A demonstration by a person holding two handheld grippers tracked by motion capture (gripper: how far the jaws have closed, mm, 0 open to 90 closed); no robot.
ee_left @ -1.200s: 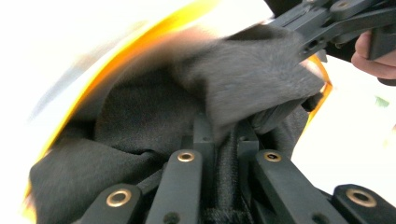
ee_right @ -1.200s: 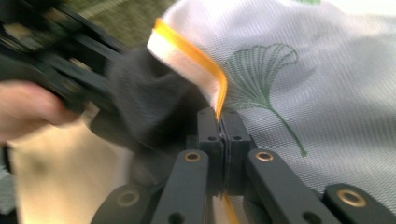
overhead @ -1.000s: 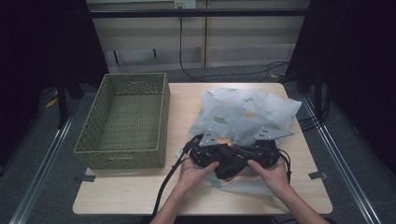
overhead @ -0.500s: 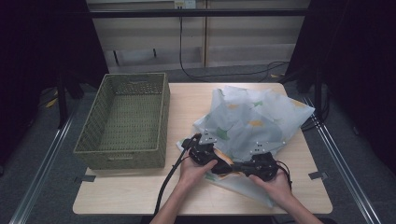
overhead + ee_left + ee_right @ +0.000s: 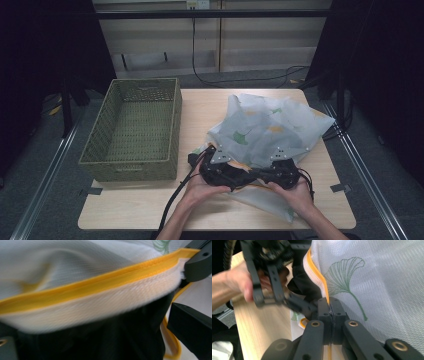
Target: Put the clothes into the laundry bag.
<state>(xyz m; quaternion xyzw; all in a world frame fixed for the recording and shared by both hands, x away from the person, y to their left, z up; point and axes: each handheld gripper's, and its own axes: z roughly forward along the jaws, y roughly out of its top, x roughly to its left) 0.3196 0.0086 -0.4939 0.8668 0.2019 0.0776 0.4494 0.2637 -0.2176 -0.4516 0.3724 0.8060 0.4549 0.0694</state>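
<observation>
Right tool (image 5: 331,305) clenched on the mesh cloth's (image 5: 270,125) yellow hem (image 5: 323,286), left tool (image 5: 231,176) just released, jaws wide around that hem.

One surface (image 5: 150,210). One woven basket (image 5: 132,130), left of centre. One white mesh cloth (image 5: 270,127) with yellow edging, right of centre. Two tools: left tool (image 5: 227,172), right tool (image 5: 267,175), lower centre. Two hands.

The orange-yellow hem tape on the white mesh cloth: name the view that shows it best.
The left gripper view: the orange-yellow hem tape runs right across the frame, close though blurred. The right gripper view shows a short stretch running into the right gripper, shut on it. The high view gives a thin sliver.
</observation>
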